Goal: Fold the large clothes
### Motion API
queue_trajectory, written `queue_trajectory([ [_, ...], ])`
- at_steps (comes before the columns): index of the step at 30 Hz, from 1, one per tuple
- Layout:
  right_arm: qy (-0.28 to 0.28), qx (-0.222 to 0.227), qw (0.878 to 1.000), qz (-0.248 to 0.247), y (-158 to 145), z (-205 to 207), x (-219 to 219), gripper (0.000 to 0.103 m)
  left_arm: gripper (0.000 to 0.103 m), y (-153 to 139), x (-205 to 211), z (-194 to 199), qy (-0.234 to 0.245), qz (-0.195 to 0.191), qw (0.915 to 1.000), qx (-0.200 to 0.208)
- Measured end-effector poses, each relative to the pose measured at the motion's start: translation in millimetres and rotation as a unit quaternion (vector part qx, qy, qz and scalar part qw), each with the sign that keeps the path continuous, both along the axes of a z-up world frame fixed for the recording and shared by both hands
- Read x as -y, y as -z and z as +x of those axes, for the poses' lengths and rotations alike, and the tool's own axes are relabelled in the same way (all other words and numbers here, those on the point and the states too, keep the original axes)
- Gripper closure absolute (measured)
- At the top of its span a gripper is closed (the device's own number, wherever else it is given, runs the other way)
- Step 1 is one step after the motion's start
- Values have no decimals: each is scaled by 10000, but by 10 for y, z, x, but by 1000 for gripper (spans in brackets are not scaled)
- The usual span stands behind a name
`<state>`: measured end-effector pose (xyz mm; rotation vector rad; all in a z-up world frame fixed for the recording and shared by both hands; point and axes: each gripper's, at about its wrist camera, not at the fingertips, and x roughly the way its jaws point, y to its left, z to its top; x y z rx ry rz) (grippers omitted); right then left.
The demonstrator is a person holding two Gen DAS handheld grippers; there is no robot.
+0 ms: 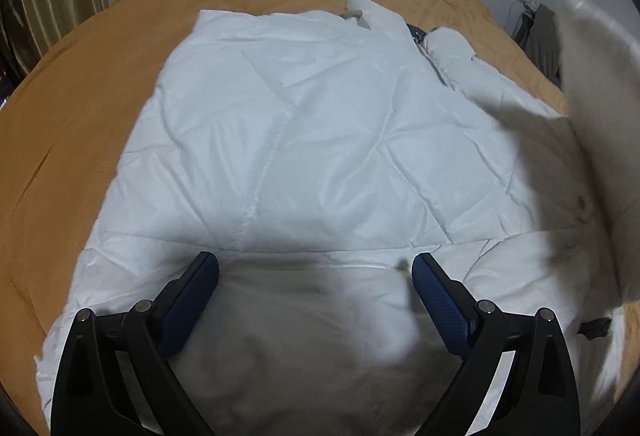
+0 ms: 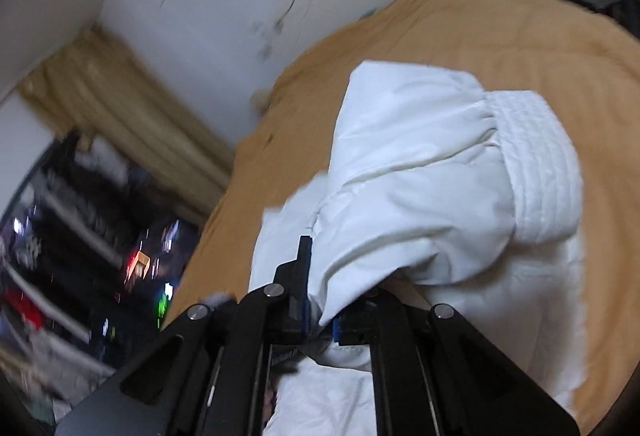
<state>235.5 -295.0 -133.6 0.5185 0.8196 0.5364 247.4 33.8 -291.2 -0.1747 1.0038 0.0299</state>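
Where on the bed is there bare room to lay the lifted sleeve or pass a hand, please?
Bare orange bedspread lies left of the white puffer jacket, and a band runs beyond its collar toward the wall. The jacket's flat quilted middle, ahead of the open left gripper, is also free. The right side is crowded: the right gripper holds the sleeve up there.

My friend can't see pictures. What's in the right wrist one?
The right tool is shut on a puffy white jacket sleeve, holding it above an orange bedspread. The ribbed cuff sticks out. A blurry curtain is behind.
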Motion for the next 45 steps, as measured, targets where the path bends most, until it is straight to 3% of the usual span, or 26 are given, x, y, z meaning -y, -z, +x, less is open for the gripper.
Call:
queue_trajectory([
  [4, -558, -763, 9946, -439, 745, 77, -685, 95, 5, -446, -626, -161, -545, -517, 9961, 461],
  [7, -615, -1337, 9854, -852, 1315, 154, -841, 95, 5, -832, -846, -120, -471, -703, 9940, 688],
  [9, -556, -1382, 9830, -1069, 1494, 165, -793, 95, 5, -1089, -761, -5, -147, -973, 9921, 776],
  [12, -556, -987, 9812, -1561, 1496, 79, -885, 95, 5, -1387, -369, 288, 308, -1262, 9895, 632],
  [14, -614, -652, 9734, -2110, 1483, -23, -1018, 95, 5, -1486, 86, 561, 608, -1238, 9904, 131],
  [16, -613, -336, 9637, -2577, 1488, -64, -1105, 94, 5, -1458, 711, 812, 1164, -650, 9886, -703],
  [18, -592, -171, 9579, -2805, 1512, -97, -1159, 94, 5, -1347, 1313, 929, 1762, 29, 9763, -1254],
  [21, -594, -130, 9575, -2820, 1520, -66, -1174, 94, 5, -1110, 1977, 1042, 2240, 625, 9589, -1624],
  [23, -590, -147, 9587, -2779, 1554, -34, -1108, 94, 5, -863, 2143, 1126, 2192, 668, 9514, -2057],
  [25, -590, -132, 9585, -2788, 1567, -24, -1113, 94, 7, -547, 2207, 1213, 2079, 405, 9423, -2591],
  [26, -588, -111, 9580, -2805, 1562, -38, -1130, 94, 13, -427, 2181, 1242, 2014, 248, 9401, -2739],
  [27, -589, -90, 9575, -2822, 1550, -125, -1119, 94, 42, -356, 2165, 1252, 1971, 186, 9402, -2770],
  [28, -587, -73, 9570, -2841, 1555, -138, -1133, 94, 56, -299, 2136, 1267, 1924, 315, 9400, -2800],
  [29, -582, -58, 9565, -2857, 1561, -158, -1141, 93, 68, -257, 2073, 1285, 1914, 323, 9394, -2826],
  [32, -611, -1, 9529, -2971, 1524, -222, -1173, 93, 91, -341, 1742, 1320, 1698, -313, 9446, -2790],
  [35, -609, 94, 9523, -2988, 1402, -338, -1133, 83, 94, -505, 1352, 1343, 1593, -520, 9513, -2587],
  [37, -685, 143, 9528, -2955, 1297, -449, -1064, 66, 97, -606, 1009, 1337, 1422, -726, 9552, -2492],
  [39, -684, 156, 9599, -2716, 1173, -566, -927, 36, 97, -724, 669, 1309, 1266, -804, 9605, -2344],
  [40, -596, 214, 9638, -2589, 1082, -623, -845, 30, 97, -736, 475, 1283, 1157, -809, 9633, -2285],
  [42, -298, 488, 9664, -2504, 861, -708, -707, 25, 97, -731, 105, 1189, 900, -1010, 9668, -2166],
  [45, -59, 698, 9692, -2360, 542, -641, -561, 23, 97, -662, -383, 977, 514, -947, 9726, -2058],
])
